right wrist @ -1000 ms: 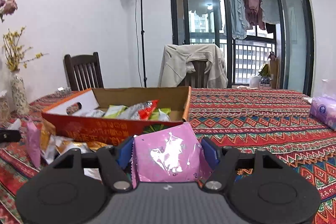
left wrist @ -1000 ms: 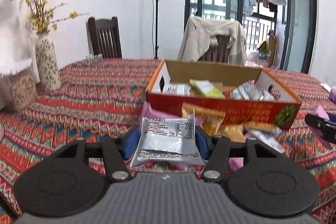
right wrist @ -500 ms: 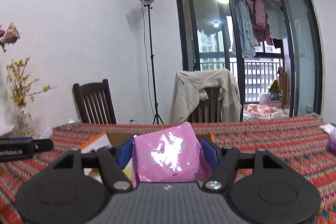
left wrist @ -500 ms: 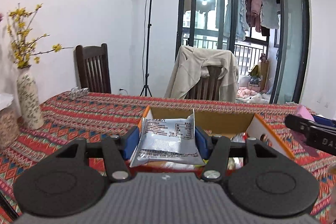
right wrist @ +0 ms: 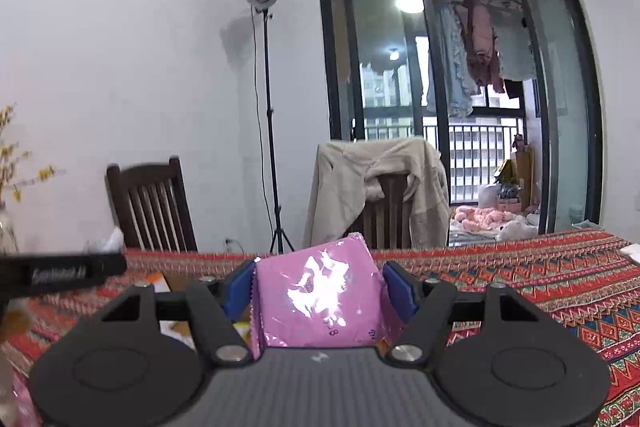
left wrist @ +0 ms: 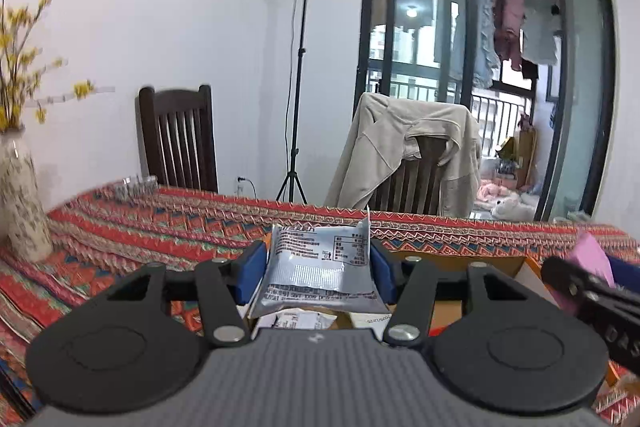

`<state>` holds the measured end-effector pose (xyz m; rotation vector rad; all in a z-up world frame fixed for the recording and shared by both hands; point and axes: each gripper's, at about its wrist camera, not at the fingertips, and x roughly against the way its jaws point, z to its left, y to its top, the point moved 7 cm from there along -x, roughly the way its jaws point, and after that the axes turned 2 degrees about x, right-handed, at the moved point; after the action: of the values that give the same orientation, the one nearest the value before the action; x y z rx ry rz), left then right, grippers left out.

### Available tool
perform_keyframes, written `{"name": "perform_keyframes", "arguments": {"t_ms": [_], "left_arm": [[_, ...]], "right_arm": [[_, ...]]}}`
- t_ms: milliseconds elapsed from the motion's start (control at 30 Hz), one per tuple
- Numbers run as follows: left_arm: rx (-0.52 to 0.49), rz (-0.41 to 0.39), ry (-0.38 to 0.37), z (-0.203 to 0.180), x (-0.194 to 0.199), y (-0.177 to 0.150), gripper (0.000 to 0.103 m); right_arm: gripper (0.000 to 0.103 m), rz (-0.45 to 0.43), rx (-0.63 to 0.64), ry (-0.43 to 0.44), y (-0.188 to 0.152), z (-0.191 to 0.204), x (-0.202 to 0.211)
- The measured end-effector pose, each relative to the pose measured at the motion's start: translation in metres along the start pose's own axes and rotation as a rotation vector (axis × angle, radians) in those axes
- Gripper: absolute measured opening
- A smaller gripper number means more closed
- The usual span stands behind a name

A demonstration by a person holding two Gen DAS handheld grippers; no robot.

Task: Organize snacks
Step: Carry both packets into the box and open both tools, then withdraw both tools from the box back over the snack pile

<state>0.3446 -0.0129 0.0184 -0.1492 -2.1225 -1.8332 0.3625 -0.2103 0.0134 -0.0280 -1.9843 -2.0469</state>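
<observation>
My left gripper point(left wrist: 318, 269) is shut on a silver snack packet point(left wrist: 320, 271) with small printed text, held between its blue pads above the cardboard box point(left wrist: 496, 269), whose brown inside shows just below and to the right. Packets lie in the box under the silver one. My right gripper point(right wrist: 318, 291) is shut on a shiny pink snack packet point(right wrist: 320, 299). In the left wrist view the right gripper's black finger point(left wrist: 588, 295) and the pink packet point(left wrist: 592, 259) show at the right edge. The left gripper's finger point(right wrist: 60, 273) crosses the left side of the right wrist view.
A red patterned tablecloth point(left wrist: 168, 223) covers the table. A patterned vase point(left wrist: 20, 195) with yellow flowers stands at the left. Two wooden chairs point(left wrist: 176, 139) stand behind the table, one draped with a beige jacket point(left wrist: 404, 147). A light stand point(left wrist: 300, 67) rises by the wall.
Both grippers have moved forward and upward with their packets. The box, earlier in full view ahead with loose snacks before it, now lies mostly hidden beneath the grippers.
</observation>
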Motion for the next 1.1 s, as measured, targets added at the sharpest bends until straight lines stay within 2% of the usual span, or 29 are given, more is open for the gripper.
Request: {"name": "perform_keyframes", "arguments": {"t_ms": [100,267,367,433,467,500,533,600,967,1100], "left_arm": [[0.011,0.062,-0.058,0.0,-0.014,-0.011,0.056],[0.026,0.083,-0.051,0.007,-0.022,-0.02,0.056],[0.02,0.064,-0.037,0.006,-0.019,-0.021,0.061],[0.022,0.029,-0.031,0.007,-0.013,-0.02,0.071],[0.032,0.01,-0.025,0.01,-0.01,-0.018,0.083],[0.041,-0.005,-0.019,0.012,-0.008,-0.017,0.096],[0.055,-0.023,-0.01,0.015,-0.006,-0.016,0.103],[0.077,-0.046,0.0,0.02,-0.003,-0.014,0.103],[0.118,-0.043,0.021,0.032,-0.001,-0.014,0.103],[0.153,-0.028,0.002,0.033,0.004,-0.012,0.103]], "right_arm": [[0.068,0.033,-0.059,0.022,-0.006,-0.006,-0.01],[0.068,0.083,-0.049,0.015,-0.018,-0.002,-0.021],[0.069,0.087,-0.057,0.013,-0.021,-0.002,-0.02],[0.071,0.084,-0.066,0.013,-0.023,-0.004,-0.017],[0.076,0.084,-0.072,0.016,-0.024,-0.005,-0.016],[0.088,0.09,-0.075,0.019,-0.025,-0.005,-0.017],[0.094,0.098,-0.081,0.019,-0.027,-0.007,-0.016],[0.103,0.104,-0.097,0.024,-0.027,-0.008,-0.017],[0.103,0.118,-0.11,0.009,-0.028,-0.01,-0.004],[0.103,0.128,-0.11,0.002,-0.027,-0.011,-0.003]]}}
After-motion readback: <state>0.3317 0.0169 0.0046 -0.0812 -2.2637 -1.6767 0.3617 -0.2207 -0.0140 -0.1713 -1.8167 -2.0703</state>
